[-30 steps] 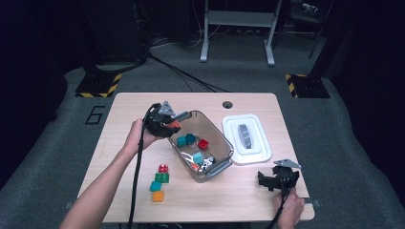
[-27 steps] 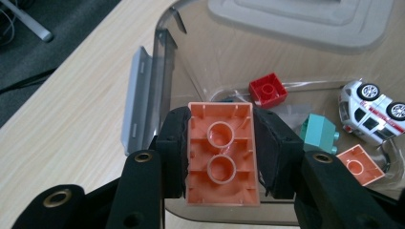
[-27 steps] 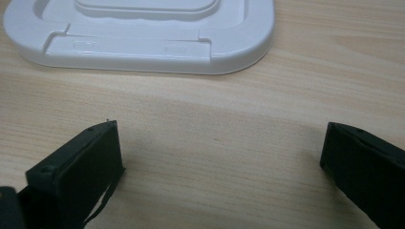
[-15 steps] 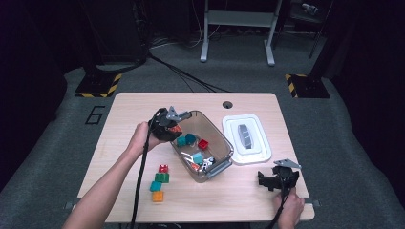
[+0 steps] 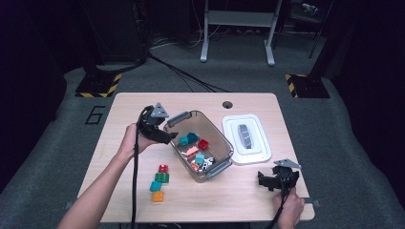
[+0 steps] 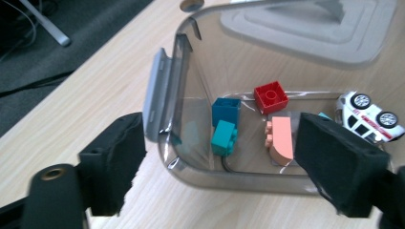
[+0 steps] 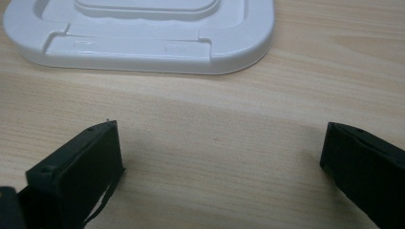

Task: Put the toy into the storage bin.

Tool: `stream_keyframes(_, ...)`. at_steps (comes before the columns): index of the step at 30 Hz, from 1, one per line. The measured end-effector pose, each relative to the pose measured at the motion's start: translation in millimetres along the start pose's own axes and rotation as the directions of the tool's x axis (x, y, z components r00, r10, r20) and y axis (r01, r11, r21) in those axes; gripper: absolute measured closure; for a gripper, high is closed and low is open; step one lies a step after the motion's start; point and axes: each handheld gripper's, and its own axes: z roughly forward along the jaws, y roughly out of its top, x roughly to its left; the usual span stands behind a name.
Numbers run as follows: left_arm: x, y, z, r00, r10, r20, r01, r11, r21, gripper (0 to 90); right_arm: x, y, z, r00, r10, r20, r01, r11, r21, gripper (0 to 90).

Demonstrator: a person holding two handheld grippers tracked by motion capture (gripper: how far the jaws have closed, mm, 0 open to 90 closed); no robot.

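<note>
Left gripper view: left hand-held gripper (image 6: 217,164) jaws just opened, released, nothing between pads, over bin (image 6: 191,71) rim; teal brick (image 6: 224,136) inside. Right hand-held gripper (image 7: 217,167) spread wide over bare worktop (image 7: 219,124).

Your left gripper (image 5: 165,136) hovers at the bin (image 5: 220,143)'s left rim — blocks (image 5: 192,138) and a toy car (image 5: 206,163) lie inside. The lid (image 5: 246,138) sits just right of it, four blocks (image 5: 160,183) before its left, your right gripper (image 5: 267,181) near the table (image 5: 124,105)'s front-right corner.
</note>
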Motion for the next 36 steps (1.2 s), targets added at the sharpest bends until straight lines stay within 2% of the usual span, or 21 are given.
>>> stream_keyframes(4, 0.5, -9.8, -19.9, 0.9995, -0.030, -0.013, 0.030, 0.9988, -0.038, 13.6, 0.0, 0.0, 0.0, 1.0000, 0.000, 0.000, 0.000, 1.000, 0.000, 0.0)
stream_keyframes(7, 1.2, -17.6, -30.2, 0.9990, -0.034, -0.030, 0.032, 0.9984, -0.046, 11.1, 0.0, 0.0, 0.0, 1.0000, 0.000, 0.000, 0.000, 1.000, 0.000, 0.0)
stream_keyframes(8, 0.4, -20.9, -33.0, 0.9984, -0.048, -0.029, 0.046, 0.9977, -0.051, 10.6, 0.0, 0.0, 0.0, 1.0000, -0.001, 0.000, 0.001, 1.000, 0.000, 0.0)
stream_keyframes(13, -2.3, -39.8, -42.7, 0.9952, -0.088, -0.042, 0.086, 0.9950, -0.049, 8.7, 0.0, 0.0, 0.0, 1.0000, 0.000, 0.000, 0.000, 1.000, 0.000, 0.0)
stream_keyframes(17, -4.2, -56.6, -43.9, 0.9928, -0.112, -0.042, 0.111, 0.9933, -0.032, 6.5, 0.1, 0.0, 0.0, 1.0000, 0.000, 0.000, 0.000, 1.000, 0.000, 0.0)
stream_keyframes(21, -7.2, -77.2, -37.7, 0.9866, -0.158, -0.037, 0.157, 0.9871, -0.029, 5.9, 0.1, 0.0, 0.0, 1.0000, 0.000, 0.000, 0.000, 1.000, 0.000, 0.0)
stream_keyframes(28, -12.7, -105.1, -16.9, 0.9785, -0.205, -0.018, 0.206, 0.9785, 0.012, 4.1, 0.0, 0.0, 0.0, 1.0000, 0.000, 0.000, 0.000, 1.000, 0.000, 0.0)
stream_keyframes(30, -14.7, -111.0, -9.3, 0.9754, -0.219, -0.022, 0.220, 0.9754, 0.018, 3.6, 0.0, 0.0, 0.0, 1.0000, 0.000, 0.000, 0.000, 1.000, 0.000, 0.0)
stream_keyframes(32, -16.8, -120.1, 3.9, 0.9706, -0.241, -0.009, 0.241, 0.9694, 0.048, 3.6, 0.0, 0.0, 0.0, 1.0000, 0.000, 0.000, 0.000, 1.000, 0.000, 0.0)
stream_keyframes(34, -18.7, -125.3, 12.2, 0.9702, -0.242, -0.018, 0.242, 0.9681, 0.062, 3.6, 0.0, 0.0, 0.0, 1.0000, 0.000, 0.000, 0.000, 1.000, 0.000, 0.0)
stream_keyframes(36, -20.9, -132.1, 23.8, 0.9643, -0.265, -0.011, 0.265, 0.9606, 0.085, 3.7, 0.0, 0.0, 0.0, 1.0000, 0.000, 0.000, 0.000, 1.000, 0.000, 0.0)
